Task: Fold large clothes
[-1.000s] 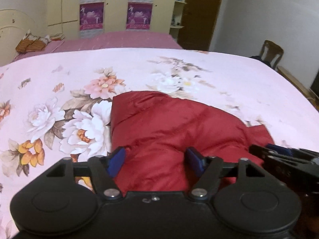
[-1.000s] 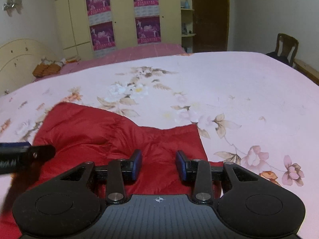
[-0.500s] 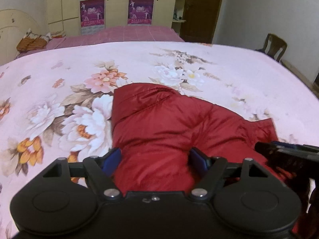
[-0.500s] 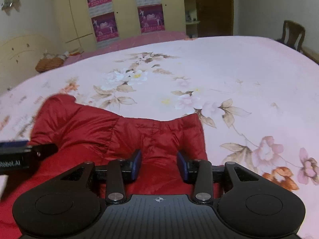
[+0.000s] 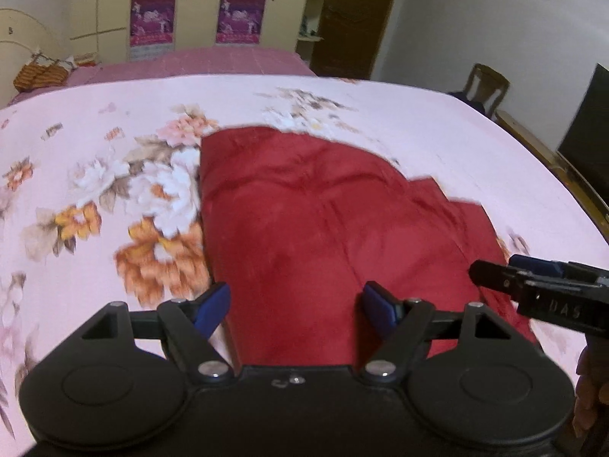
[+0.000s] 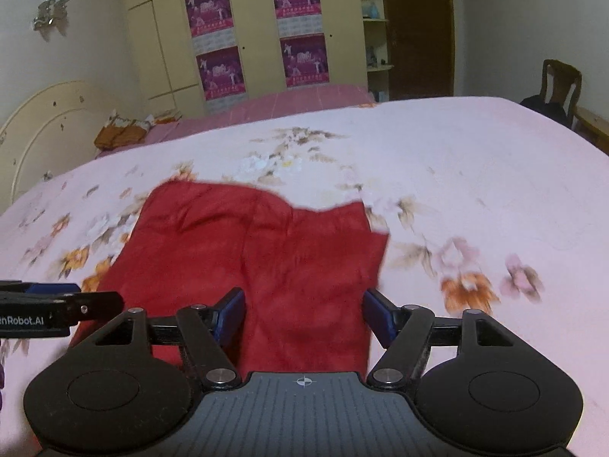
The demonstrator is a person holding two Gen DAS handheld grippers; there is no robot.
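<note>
Here the red garment [image 5: 304,221] lies lengthwise, pointing away up the bed [image 5: 437,133].

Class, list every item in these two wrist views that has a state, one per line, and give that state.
Red garment: folded, lying on the bed.
Floral bedspread: spread out under the garment.
Left gripper: open; holds nothing.
Right gripper: fingers have just been opening; open, gripping nothing.
Wardrobe doors: closed.
Wooden chair: upright, dark item on it.

Left gripper [image 5: 296,306] jaws wide apart; right gripper [image 6: 303,316] jaws just opening, nothing gripped.
</note>
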